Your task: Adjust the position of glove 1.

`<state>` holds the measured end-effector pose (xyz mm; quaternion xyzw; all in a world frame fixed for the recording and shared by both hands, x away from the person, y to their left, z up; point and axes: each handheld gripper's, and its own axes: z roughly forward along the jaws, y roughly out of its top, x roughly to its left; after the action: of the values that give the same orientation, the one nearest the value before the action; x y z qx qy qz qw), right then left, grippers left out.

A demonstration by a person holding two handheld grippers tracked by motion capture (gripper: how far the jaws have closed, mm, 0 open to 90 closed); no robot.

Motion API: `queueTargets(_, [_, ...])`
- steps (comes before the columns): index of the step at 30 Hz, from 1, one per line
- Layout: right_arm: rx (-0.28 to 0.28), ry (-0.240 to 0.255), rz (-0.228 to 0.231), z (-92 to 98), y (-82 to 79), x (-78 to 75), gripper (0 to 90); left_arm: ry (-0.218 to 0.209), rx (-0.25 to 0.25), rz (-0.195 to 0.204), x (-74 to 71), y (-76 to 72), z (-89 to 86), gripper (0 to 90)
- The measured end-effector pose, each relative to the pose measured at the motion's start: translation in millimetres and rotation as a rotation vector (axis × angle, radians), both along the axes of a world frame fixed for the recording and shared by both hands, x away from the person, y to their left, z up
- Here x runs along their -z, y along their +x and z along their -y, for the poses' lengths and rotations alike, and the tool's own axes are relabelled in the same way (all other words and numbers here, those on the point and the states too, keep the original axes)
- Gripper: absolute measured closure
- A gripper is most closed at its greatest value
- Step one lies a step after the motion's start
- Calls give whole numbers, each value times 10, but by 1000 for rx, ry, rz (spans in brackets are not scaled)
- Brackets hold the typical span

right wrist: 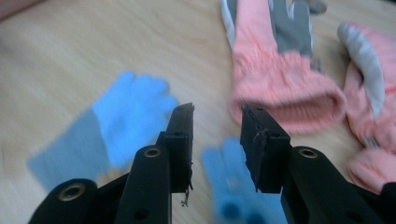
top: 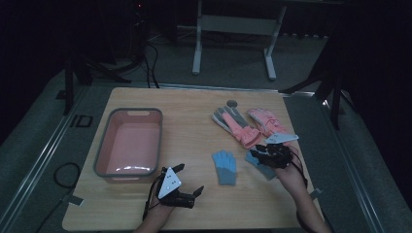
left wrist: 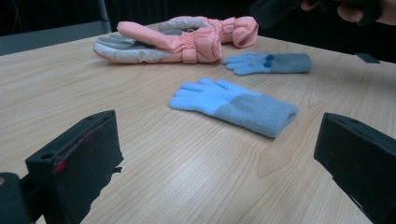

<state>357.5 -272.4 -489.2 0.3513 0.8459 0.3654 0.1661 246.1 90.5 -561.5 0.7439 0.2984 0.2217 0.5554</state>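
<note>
Two light blue knit gloves lie flat on the wooden table: one (top: 224, 166) (left wrist: 233, 105) (right wrist: 116, 130) near the middle front, the other (top: 262, 167) (left wrist: 268, 63) (right wrist: 233, 186) right of it. My right gripper (top: 257, 151) (right wrist: 217, 112) hovers over that second glove, jaws a little apart with nothing between them. Behind them lie two pink and grey ski gloves (top: 238, 125) (top: 266, 122) (left wrist: 163, 44) (right wrist: 275, 60). At the front left of the gloves my left gripper (top: 190, 178) (left wrist: 219, 158) stands wide open and empty, facing the nearer blue glove.
A pink basin with a grey rim (top: 99, 155) sits on the left half of the table (top: 194, 111), with nothing in it. A small round grey mark (top: 231, 103) lies behind the ski gloves. Dark floor and a white table frame (top: 233, 29) lie beyond the far edge.
</note>
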Motion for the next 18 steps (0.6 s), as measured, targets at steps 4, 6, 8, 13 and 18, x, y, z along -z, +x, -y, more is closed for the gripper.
queueTargets(4, [-25,-28,-40,206,13,128,648,-1,-2,-2,0,2,-1,7])
queueTargets(6, [-24,-21,-67,292,42,204,679,-1,-2,-1,0,1,0,7])
queueTargets(8, [-21,0,-82,368,73,265,678,0,-3,-2,0,2,1,7])
queueTargets(13, [-22,-12,-101,435,129,464,653,-2,-5,-4,0,3,-1,7])
queueTargets(18, [21,-18,-103,444,125,556,774,-2,-6,-4,0,3,-1,7])
